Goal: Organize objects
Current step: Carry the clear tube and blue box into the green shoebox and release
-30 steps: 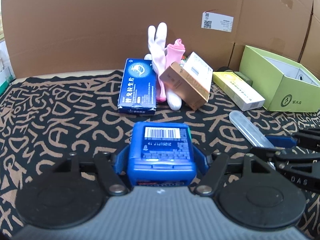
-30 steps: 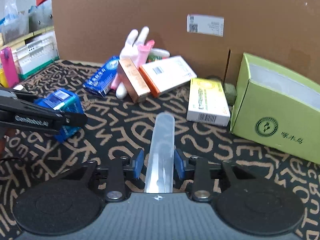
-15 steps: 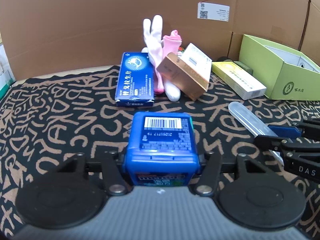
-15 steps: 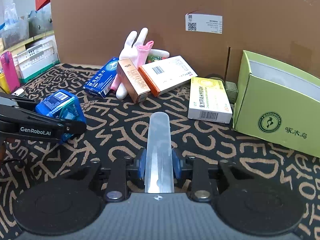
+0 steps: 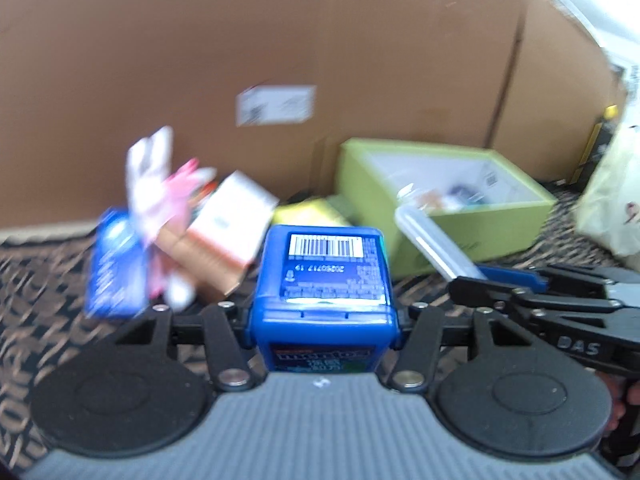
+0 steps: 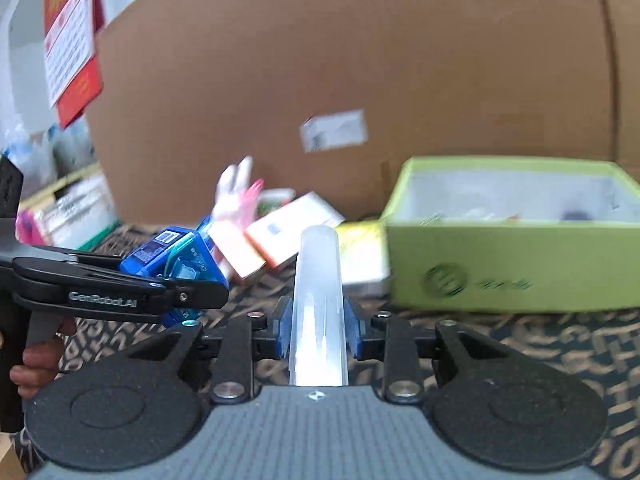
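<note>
Green box (image 5: 472,236) open, small blurred items inside, clear tube (image 6: 318,304) gripped nearby

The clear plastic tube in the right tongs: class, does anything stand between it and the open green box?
Nothing visible does. The clear plastic tube is clamped in the right tongs, and the green box lies ahead to the right with its top open. Only bare patterned cloth lies between them; the yellow carton sits to the box's left.

We see a black cloth (image 6: 560,344) with tan letters; on it, a green box (image 6: 516,268) at two o'clock, small packets (image 6: 288,232) at eleven.
</note>
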Motion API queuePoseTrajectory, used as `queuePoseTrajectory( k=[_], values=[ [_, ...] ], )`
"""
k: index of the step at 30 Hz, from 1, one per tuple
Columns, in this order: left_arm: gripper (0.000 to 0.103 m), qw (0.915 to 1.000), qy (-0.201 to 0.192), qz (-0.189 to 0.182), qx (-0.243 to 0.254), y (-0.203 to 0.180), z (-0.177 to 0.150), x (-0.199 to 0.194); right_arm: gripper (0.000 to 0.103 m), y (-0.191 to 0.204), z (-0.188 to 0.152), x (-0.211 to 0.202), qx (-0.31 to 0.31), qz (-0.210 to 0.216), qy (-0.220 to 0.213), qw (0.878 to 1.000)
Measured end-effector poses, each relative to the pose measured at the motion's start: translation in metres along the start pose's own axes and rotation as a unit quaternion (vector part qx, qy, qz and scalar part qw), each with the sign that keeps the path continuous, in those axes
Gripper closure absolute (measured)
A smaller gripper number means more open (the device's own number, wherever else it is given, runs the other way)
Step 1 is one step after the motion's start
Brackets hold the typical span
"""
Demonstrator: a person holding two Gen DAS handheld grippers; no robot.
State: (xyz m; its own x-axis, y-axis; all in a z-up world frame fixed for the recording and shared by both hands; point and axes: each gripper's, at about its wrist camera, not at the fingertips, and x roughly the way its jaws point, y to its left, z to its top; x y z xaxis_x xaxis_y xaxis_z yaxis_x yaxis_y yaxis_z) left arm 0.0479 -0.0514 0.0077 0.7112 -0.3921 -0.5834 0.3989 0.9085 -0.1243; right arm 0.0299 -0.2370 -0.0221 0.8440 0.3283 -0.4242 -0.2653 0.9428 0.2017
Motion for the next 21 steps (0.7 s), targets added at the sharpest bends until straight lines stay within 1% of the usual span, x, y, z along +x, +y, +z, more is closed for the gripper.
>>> queuePoseTrajectory(
  k=[4, 6, 10, 13, 16, 18, 19, 21],
  values=[
    [0.048, 0.9992, -0.022, -0.024, 0.024, -0.037, 0.033, 0.015, 0.072, -0.033, 0.019, -0.015, 0.016, -0.033, -0.023, 0.999],
    [0.048, 0.9986, -0.028, -0.036, 0.028, -0.054, 0.049, 0.026, 0.072, -0.050, 0.030, -0.020, 0.024, -0.053, -0.034, 0.998],
    [0.048, 0.9973, -0.027, -0.065, 0.023, -0.084, 0.080, 0.054, 0.072, -0.086, 0.050, -0.021, 0.040, -0.094, -0.051, 0.993],
    [0.048, 0.9961, -0.021, -0.083, 0.023, -0.106, 0.098, 0.086, 0.072, -0.111, 0.064, -0.016, 0.053, -0.114, -0.058, 0.990],
    [0.048, 0.9961, -0.009, -0.085, 0.020, -0.123, 0.111, 0.123, 0.072, -0.132, 0.076, -0.004, 0.054, -0.135, -0.058, 0.988],
    [0.048, 0.9968, -0.002, -0.079, 0.013, -0.131, 0.118, 0.144, 0.071, -0.144, 0.081, 0.006, 0.048, -0.149, -0.057, 0.986],
    [0.048, 0.9972, 0.002, -0.075, 0.009, -0.134, 0.121, 0.155, 0.071, -0.150, 0.083, 0.008, 0.045, -0.163, -0.058, 0.984],
    [0.048, 0.9977, 0.010, -0.067, 0.003, -0.138, 0.123, 0.172, 0.071, -0.163, 0.083, 0.014, 0.042, -0.175, -0.061, 0.982]
  ],
)
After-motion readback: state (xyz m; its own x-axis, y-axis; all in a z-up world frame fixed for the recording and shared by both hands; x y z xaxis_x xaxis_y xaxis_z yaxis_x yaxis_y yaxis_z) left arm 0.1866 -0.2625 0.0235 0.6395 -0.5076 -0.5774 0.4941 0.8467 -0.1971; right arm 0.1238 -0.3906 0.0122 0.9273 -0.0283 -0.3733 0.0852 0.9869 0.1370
